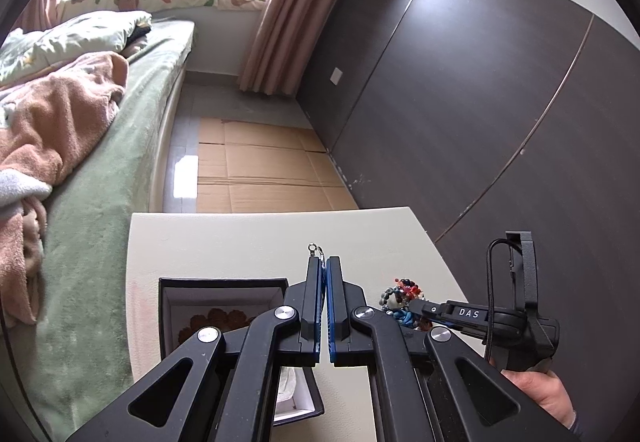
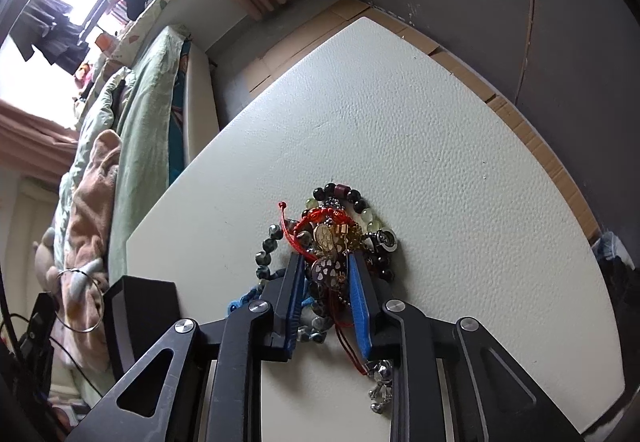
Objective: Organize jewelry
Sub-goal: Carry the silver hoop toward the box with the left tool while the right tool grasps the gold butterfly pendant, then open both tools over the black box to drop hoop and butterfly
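Note:
A tangled pile of jewelry [image 2: 334,242] lies on the white table [image 2: 440,121]: bead bracelets, red cord, gold pieces. My right gripper [image 2: 326,262] is open, its blue-padded fingers down around the near part of the pile. My left gripper [image 1: 323,262] is shut on a thin silver bangle; its clasp [image 1: 314,249] sticks out past the fingertips, and its ring [image 2: 82,302] hangs at the left of the right wrist view. The left gripper is above the open black jewelry box [image 1: 224,286]. The pile [image 1: 400,296] and the right gripper [image 1: 420,308] show at right in the left wrist view.
The black box [image 2: 140,314] stands on the table's left part, with a patterned lining inside. A bed with green cover [image 1: 100,201] runs along the left. Cardboard [image 1: 260,169] covers the floor beyond the table. A dark panelled wall [image 1: 480,101] is on the right.

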A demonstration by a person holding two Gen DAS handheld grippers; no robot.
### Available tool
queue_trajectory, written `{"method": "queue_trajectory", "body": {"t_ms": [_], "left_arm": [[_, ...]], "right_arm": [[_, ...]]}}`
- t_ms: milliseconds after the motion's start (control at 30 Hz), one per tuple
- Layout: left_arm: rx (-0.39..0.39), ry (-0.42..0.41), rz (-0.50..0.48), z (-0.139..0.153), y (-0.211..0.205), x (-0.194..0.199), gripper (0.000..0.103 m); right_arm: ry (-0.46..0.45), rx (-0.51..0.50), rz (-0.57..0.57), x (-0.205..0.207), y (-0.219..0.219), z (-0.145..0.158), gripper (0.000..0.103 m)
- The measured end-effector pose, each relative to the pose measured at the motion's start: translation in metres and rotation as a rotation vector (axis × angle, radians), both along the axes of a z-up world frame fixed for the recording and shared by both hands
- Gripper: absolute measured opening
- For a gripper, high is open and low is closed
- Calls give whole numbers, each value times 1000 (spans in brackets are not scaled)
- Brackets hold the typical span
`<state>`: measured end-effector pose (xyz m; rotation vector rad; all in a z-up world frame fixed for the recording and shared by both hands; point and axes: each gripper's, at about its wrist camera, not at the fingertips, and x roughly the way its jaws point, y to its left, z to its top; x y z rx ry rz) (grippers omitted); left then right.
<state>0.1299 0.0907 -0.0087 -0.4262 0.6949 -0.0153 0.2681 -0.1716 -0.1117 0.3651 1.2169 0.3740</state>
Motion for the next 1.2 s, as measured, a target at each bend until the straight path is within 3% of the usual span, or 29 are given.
{"method": "queue_trajectory", "body": {"t_ms": [400,633,667,733,767,800,1200], "left_arm": [[7,2,28,3,9,-16,1],[-19,91,101,-14,28,-16,4],[-44,104,111,-18,32,-17,11],[-76,113,132,-21,39,-21,47],[-79,104,146,-20,41,-24,75],[-82,83,163,-18,44,-28,86],[-119,62,263,-11,72,-53,86]], "right_arm": [[-71,120,4,-20,-7,28,20],[-119,191,65,-34,9,42,20],[-125,205,76,-36,13,44,20],[-138,233,104,-41,20,47,20],[-145,247,121,-44,25,49,20],[-150,262,138,-47,30,50,20],[-199,423,314,-84,92,60,20]]}}
